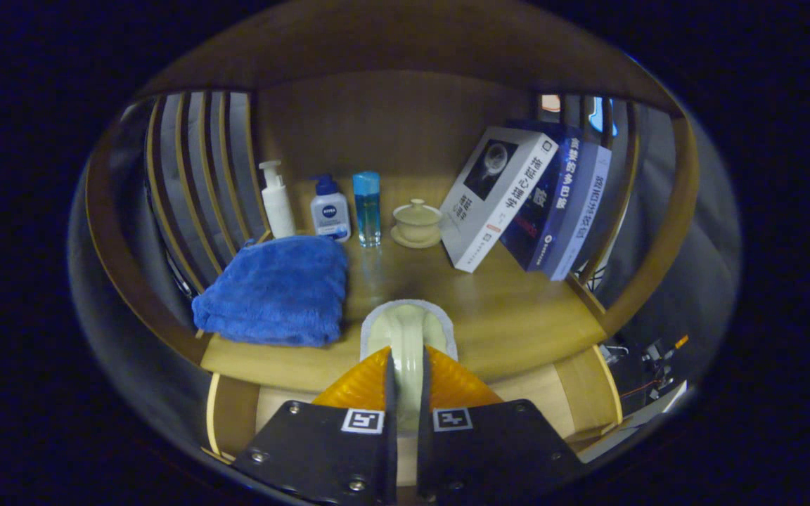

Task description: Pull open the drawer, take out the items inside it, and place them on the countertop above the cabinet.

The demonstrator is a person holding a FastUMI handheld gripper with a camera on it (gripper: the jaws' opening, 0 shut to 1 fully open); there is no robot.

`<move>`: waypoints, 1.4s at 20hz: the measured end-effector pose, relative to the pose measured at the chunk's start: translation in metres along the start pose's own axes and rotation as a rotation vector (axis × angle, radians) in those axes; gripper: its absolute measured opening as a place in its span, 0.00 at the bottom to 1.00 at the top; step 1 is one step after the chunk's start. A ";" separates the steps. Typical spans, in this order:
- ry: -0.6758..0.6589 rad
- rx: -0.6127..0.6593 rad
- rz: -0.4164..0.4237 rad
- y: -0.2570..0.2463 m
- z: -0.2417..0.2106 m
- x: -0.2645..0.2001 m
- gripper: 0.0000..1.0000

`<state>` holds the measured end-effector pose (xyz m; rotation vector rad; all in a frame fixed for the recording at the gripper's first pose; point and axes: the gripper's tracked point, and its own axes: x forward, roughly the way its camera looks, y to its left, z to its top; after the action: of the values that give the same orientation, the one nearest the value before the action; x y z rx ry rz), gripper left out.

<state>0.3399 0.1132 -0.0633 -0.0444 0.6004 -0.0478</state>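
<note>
We hold a pale, rigid brush-like item (408,330) clamped in our jaws by its handle, just right of the blue towel (275,289); light, likely slippery, so grip mid-handle over the tabletop (517,309)

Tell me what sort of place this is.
Likely a home-style wooden cabinet top, set up as a shelf: toiletry bottles, leaning books and a folded blue towel. The gripper holds a pale scoop-like item, jaws closed on it.

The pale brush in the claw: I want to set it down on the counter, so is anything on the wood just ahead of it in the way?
Nothing visible blocks it. The claw is shut on the brush, and the countertop ahead is bare. The blue towel lies off to one side, the books and cup farther back.
</note>
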 end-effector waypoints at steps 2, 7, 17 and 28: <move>-0.005 -0.009 -0.001 -0.001 0.007 0.014 0.11; 0.029 -0.033 -0.016 -0.004 0.004 0.040 0.11; -0.029 -0.027 -0.006 -0.003 0.018 0.061 0.11; -0.158 -0.037 0.042 0.009 0.043 0.050 0.85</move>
<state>0.4054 0.1204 -0.0561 -0.0705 0.4441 0.0072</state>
